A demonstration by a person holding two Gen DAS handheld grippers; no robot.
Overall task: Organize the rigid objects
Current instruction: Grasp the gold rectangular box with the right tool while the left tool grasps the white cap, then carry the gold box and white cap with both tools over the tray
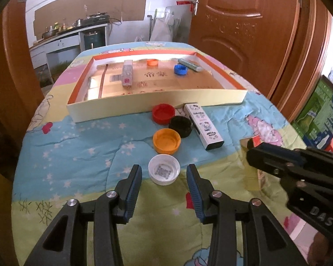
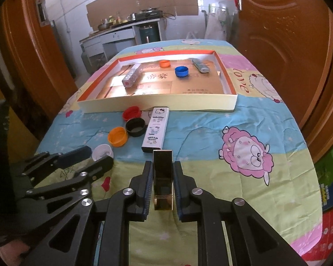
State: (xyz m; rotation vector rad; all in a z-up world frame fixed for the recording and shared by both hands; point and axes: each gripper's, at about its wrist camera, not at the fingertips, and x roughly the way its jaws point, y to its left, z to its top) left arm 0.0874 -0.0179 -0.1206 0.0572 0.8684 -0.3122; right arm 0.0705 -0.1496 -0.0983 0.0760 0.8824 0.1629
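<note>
My left gripper point(image 1: 164, 173) is open, its fingers either side of a white cap point(image 1: 164, 169) lying open side up on the quilt. Beyond it lie an orange cap point(image 1: 166, 141), a black cap point(image 1: 181, 126), a red cap point(image 1: 163, 114) and a white Hello Kitty box point(image 1: 203, 126). My right gripper point(image 2: 162, 168) is shut on a narrow gold box point(image 2: 162, 177), held near the quilt. The shallow cardboard tray point(image 1: 157, 102) holds a patterned box point(image 1: 127, 75), a small orange cap point(image 1: 152, 62), a blue cap point(image 1: 180, 69) and a grey box point(image 1: 189, 64).
The table is covered by a cartoon quilt point(image 2: 233, 128). A wooden door point(image 1: 244, 17) stands behind on the right. Stacked coloured cartons point(image 1: 322, 119) stand off the table's right side. A kitchen counter point(image 1: 73, 31) is far behind.
</note>
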